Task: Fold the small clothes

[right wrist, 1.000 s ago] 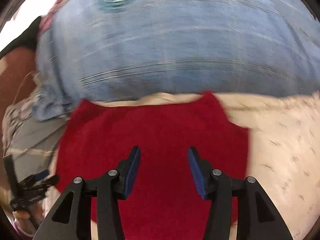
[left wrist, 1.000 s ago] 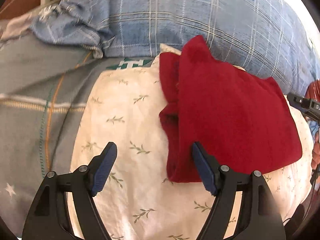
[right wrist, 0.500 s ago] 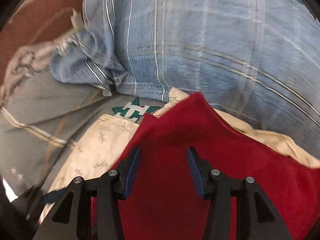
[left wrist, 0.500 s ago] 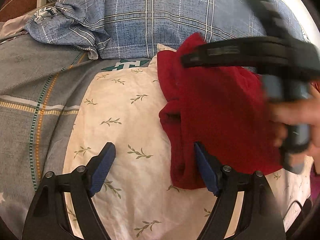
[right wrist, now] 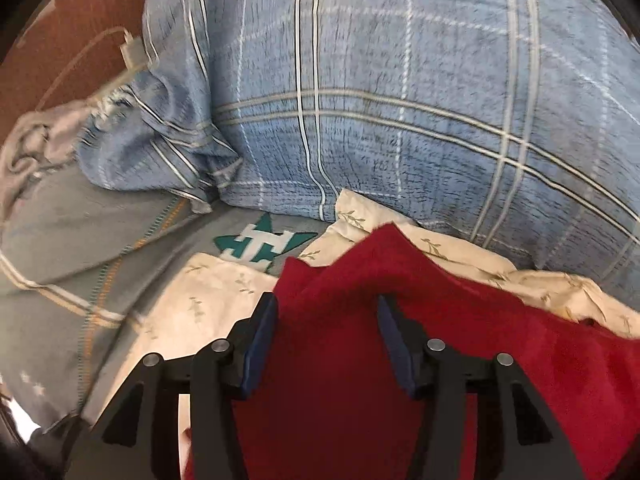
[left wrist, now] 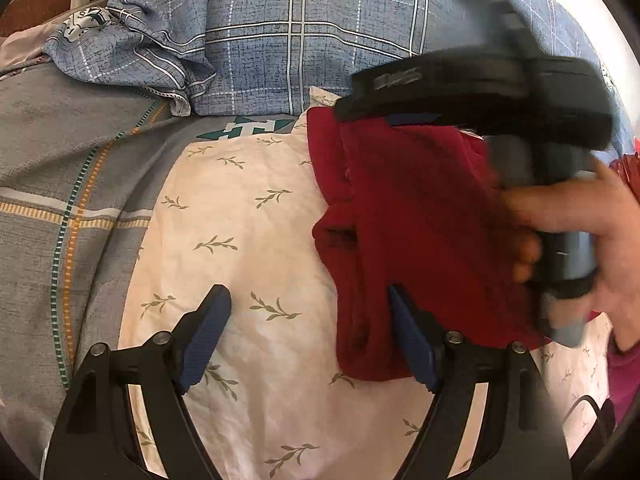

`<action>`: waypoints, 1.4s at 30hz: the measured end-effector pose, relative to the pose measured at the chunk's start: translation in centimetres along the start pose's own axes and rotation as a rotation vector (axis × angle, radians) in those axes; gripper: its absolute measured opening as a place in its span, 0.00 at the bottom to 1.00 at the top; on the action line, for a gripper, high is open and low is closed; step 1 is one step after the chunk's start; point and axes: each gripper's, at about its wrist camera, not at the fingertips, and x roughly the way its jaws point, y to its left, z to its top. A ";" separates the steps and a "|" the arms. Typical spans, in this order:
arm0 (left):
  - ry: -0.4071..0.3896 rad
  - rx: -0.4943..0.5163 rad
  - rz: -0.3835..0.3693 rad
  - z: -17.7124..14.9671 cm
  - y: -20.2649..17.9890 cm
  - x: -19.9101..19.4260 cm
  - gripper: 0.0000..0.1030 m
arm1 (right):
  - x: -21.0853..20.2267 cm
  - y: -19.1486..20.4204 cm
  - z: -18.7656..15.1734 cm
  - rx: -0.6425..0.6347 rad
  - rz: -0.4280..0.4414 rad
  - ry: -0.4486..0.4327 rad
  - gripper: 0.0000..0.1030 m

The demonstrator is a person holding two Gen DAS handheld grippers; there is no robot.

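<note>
A folded dark red garment [left wrist: 420, 216] lies on a cream leaf-print cloth [left wrist: 240, 240] on the bed. My left gripper [left wrist: 308, 312] is open and low over the cloth, its right finger at the garment's near left edge. My right gripper [right wrist: 326, 312] is open, just above the garment's far left corner [right wrist: 360, 276], with nothing held. In the left wrist view the right gripper's body [left wrist: 480, 92] and the hand on it reach across the garment from the right.
A large blue plaid pillow [left wrist: 320, 32] lies behind the garment. A grey bedsheet [left wrist: 60, 180] with striped lines and a green star logo [right wrist: 260, 246] is to the left. A white charger and cable [right wrist: 132, 54] lie on the brown headboard at the far left.
The right gripper swung left across the red garment to its far left corner, coming into the left wrist view. The left gripper stayed open at the near left edge.
</note>
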 end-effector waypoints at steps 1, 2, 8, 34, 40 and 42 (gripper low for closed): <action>-0.004 -0.001 0.001 0.0 -0.1 0.0 0.78 | -0.6 -0.1 -0.2 0.002 -0.001 -0.005 0.53; -0.006 -0.001 0.002 0.0 -0.1 -0.1 0.78 | -1.4 -0.3 -0.4 0.002 -0.006 -0.008 0.53; -0.018 0.006 0.007 -0.2 -0.5 -0.4 0.78 | -2.7 -1.8 -1.8 0.019 -0.033 0.029 0.54; -0.009 -0.044 -0.081 2.3 1.4 -1.6 0.78 | 4.0 2.5 1.0 -0.085 0.006 0.188 0.89; -0.004 -0.056 -0.094 2.5 1.9 -1.5 0.80 | 5.7 4.6 0.7 -0.206 -0.100 0.238 0.95; -0.005 -0.053 -0.092 2.6 2.0 -1.4 0.80 | 6.3 5.1 0.4 -0.244 -0.150 0.242 0.95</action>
